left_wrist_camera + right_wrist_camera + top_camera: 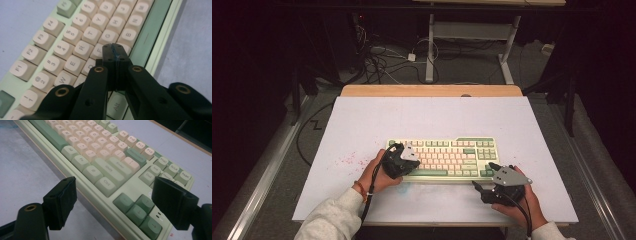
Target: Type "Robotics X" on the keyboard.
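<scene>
The keyboard (444,158) sits mid-desk, toward your edge. Your left tool (115,51) has its jaws pressed together, nothing between, tip down over the F/V keys w/ your left hand (379,175) angled in from the lower left. Your right tool (117,202) is spread wide, low at the kbd's right front corner by the arrow keys. The desk (362,120) is white w/ red specks; dark room, cables on the floor behind.

The keyboard (447,157) lies flat on the white table top (362,125), near its front edge, with the long side across the table. Its case is pale green; the letter keys are cream, and the space bar, arrow and side keys are green.
</scene>
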Motion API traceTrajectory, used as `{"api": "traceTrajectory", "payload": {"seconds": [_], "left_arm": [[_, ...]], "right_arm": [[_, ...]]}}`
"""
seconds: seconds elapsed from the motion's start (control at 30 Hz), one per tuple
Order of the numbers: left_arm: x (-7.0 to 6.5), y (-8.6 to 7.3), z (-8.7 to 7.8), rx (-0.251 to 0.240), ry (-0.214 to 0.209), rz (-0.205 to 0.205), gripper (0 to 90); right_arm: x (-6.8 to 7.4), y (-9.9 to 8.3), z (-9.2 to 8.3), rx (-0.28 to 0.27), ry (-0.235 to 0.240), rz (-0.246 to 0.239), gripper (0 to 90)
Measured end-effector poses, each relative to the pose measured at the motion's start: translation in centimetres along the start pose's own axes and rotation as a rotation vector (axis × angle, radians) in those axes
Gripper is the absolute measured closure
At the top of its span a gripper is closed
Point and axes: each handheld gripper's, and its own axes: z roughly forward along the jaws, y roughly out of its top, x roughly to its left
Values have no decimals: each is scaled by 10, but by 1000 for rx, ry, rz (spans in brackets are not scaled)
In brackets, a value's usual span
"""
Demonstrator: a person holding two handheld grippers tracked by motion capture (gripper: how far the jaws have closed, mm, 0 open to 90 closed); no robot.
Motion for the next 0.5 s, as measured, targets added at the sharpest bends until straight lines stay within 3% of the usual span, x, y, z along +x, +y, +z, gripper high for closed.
{"api": "traceTrajectory", "payload": {"seconds": [0.3,0.5], "left_arm": [[-2,-1,-11,-31,32,30,815],[-4,-10,-22,-73,91,46,631]], "right_arm": [[0,0,-1,-6,-2,-1,206],[-1,1,-2,-10,-3,-3,205]]}}
